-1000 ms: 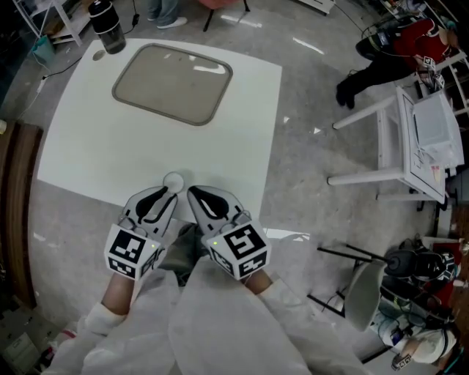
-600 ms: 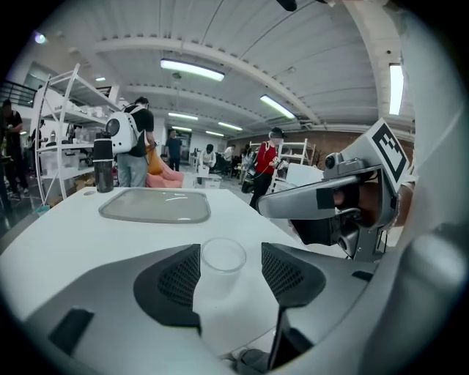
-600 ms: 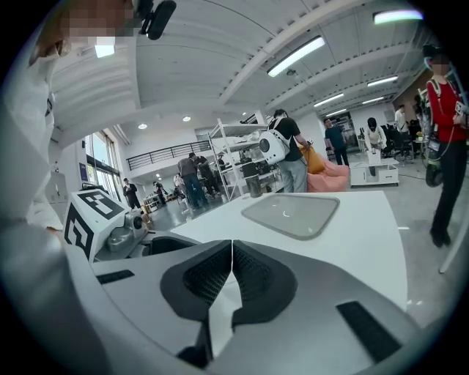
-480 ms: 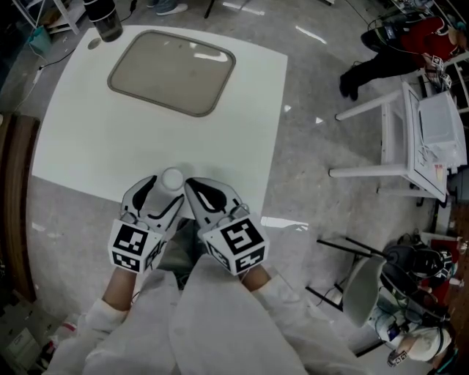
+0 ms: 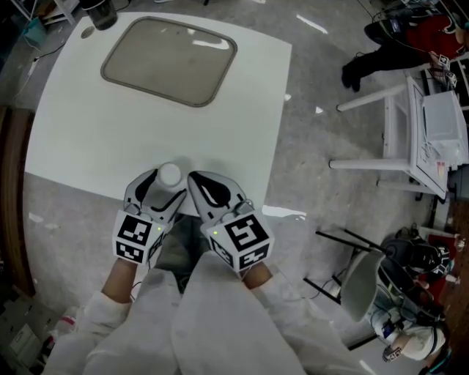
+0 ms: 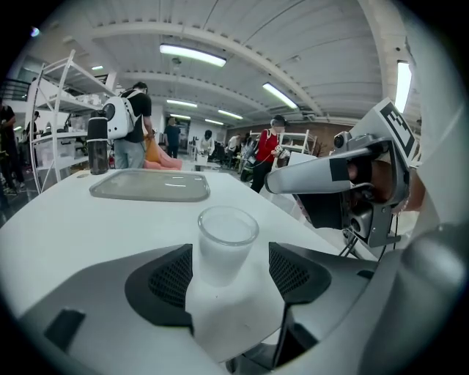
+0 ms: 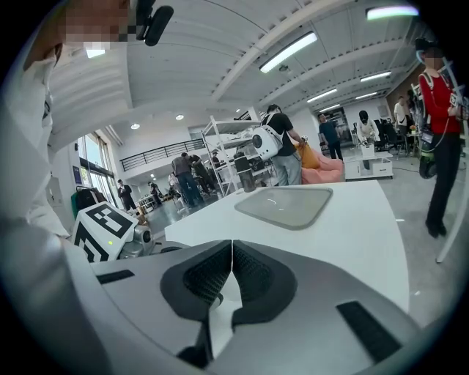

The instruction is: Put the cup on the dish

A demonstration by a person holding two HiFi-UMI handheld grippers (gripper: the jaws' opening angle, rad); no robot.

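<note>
A small frosted cup (image 5: 170, 174) (image 6: 227, 245) stands upright on the white table (image 5: 110, 139), close to its near edge. My left gripper (image 5: 163, 186) (image 6: 229, 275) has the cup between its jaws, which are opening; both pads (image 6: 170, 277) stand off the cup's sides. My right gripper (image 5: 209, 192) (image 7: 231, 275) sits just right of the left one, shut with nothing in it. The dish, a shallow grey rounded tray (image 5: 170, 60) (image 6: 150, 184) (image 7: 284, 205), lies empty at the far side of the table.
A dark bottle (image 5: 99, 13) (image 6: 97, 145) stands at the table's far left corner beside the tray. A white stand (image 5: 399, 139) and a chair (image 5: 363, 289) are on the floor to the right. Several people and shelves show in the gripper views' background.
The left gripper's jaws have spread apart from the cup, which stays standing on the table. Both grippers have stayed near the table's front edge.
</note>
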